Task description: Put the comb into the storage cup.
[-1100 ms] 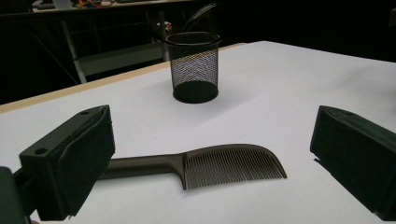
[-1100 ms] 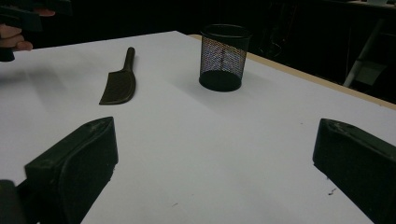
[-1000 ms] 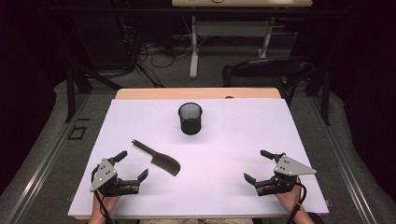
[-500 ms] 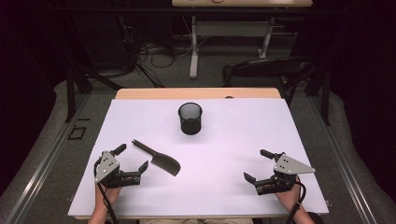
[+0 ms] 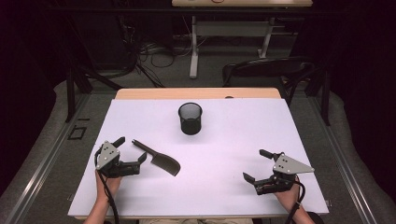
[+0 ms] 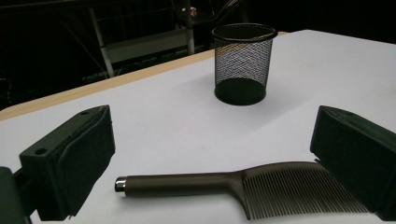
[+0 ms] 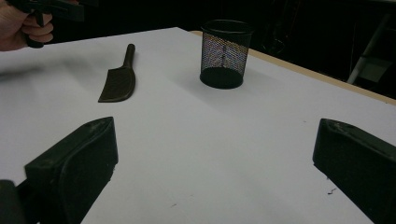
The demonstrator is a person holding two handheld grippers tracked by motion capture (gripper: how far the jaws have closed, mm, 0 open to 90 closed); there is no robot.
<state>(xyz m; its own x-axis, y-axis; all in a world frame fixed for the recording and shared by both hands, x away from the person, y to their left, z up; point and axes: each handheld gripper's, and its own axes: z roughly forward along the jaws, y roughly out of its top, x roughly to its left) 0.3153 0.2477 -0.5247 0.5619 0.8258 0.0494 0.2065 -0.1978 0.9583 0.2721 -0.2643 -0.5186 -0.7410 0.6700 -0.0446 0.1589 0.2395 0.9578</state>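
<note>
Your left claw [image 6: 205, 163] is spread astride the comb [image 6: 243, 186], which lies flat on the surface [image 5: 224, 140], suggesting a grasp; your right claw [image 5: 258, 166] rests spread, well apart

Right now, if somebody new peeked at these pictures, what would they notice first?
Probably the black wire-mesh cup, standing upright toward the far middle of the white table. Next, the dark brown plastic comb lying flat at the near left, with the left hand-held gripper open right beside its handle. The right hand-held gripper sits open over bare table at the near right.
</note>
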